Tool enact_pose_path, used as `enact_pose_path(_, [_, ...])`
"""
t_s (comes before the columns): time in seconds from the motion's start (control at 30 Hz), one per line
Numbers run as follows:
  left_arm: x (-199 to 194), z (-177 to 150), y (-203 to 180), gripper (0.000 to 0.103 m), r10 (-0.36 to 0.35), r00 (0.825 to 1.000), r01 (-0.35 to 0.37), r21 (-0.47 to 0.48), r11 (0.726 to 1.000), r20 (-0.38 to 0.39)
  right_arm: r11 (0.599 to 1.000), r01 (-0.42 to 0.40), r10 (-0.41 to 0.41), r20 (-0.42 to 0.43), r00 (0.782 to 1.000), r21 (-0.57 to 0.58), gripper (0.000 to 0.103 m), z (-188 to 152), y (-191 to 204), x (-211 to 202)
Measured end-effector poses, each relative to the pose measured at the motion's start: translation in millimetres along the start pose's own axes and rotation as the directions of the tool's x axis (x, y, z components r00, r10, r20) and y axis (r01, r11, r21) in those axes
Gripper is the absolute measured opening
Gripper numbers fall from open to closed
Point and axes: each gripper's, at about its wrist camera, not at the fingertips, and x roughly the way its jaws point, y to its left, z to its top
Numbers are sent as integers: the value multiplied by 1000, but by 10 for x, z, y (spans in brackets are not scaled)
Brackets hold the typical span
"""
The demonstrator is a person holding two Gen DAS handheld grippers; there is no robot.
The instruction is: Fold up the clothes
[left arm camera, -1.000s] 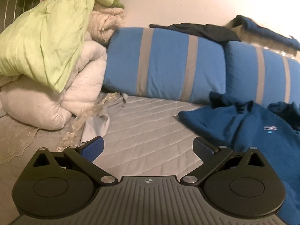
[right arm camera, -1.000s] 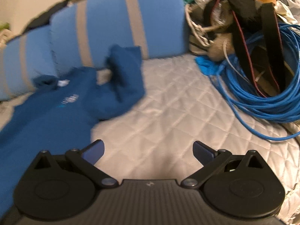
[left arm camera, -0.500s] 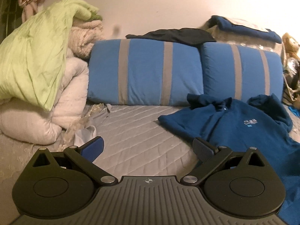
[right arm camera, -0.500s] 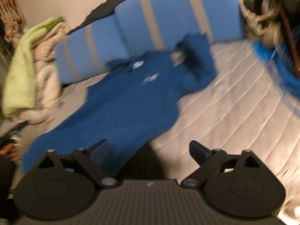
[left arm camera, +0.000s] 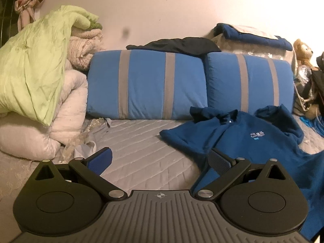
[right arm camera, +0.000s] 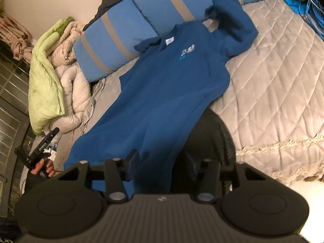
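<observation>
blue sweatshirt [right arm camera: 168, 85] lies spread face up on the grey quilted bed [right arm camera: 273, 77], collar toward the striped pillows [left arm camera: 147, 85] at 12 o'clock, hem hanging toward the near edge at 6 o'clock. chest logo up. one sleeve is bunched against the pillows at 1 o'clock in the right wrist view; the other sleeve is crumpled beside the collar. body not doubled over anywhere i can see, so it fits a shirt laid out for folding.

right claw [right arm camera: 162, 162]: part open, fingers either side of the hem cloth. cloth sits between them, but a gap shows on both sides; it does not look clamped.

left claw [left arm camera: 160, 160]: wide open, holds nothing, hovering over bare bed at the shirt's 9 o'clock side; its right finger overlaps the shirt edge in view, contact cannot be told.

handling, judged: thick fleece-like knit, soft, limp, fairly light, not fragile. it will sag and drape between two grip points and drag on the quilt rather than slide freely. pinch a doubled edge, not a single flat layer: hem corners, shoulder seams, cuff ends. the thick hem band should give the surest bite. the bunched sleeve likely needs pulling flat before any fold holds.

bedding pile [left arm camera: 36, 81] at 9 o'clock, blue cable [right arm camera: 311, 6] at 2 o'clock; both clear of the shirt.
</observation>
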Motion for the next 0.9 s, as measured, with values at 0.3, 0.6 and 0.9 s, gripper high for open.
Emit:
enact_pose_path(0.3, [-114,-30,51,103,-29,1000,29,-44,999,8,995,96,-96,3,995,-14,9,-21,166,-16])
enact_pose_path(0.6, [-333,-91,113,103,-53,997,58,-91,994,59,988,134,-141,96,985,74,5,48,57,-309])
enact_pose_path(0.9, [-277,-226,355,103,-233,972,215,-309,926,-19,974,155,-181,163,970,164,4,61,-122,-623])
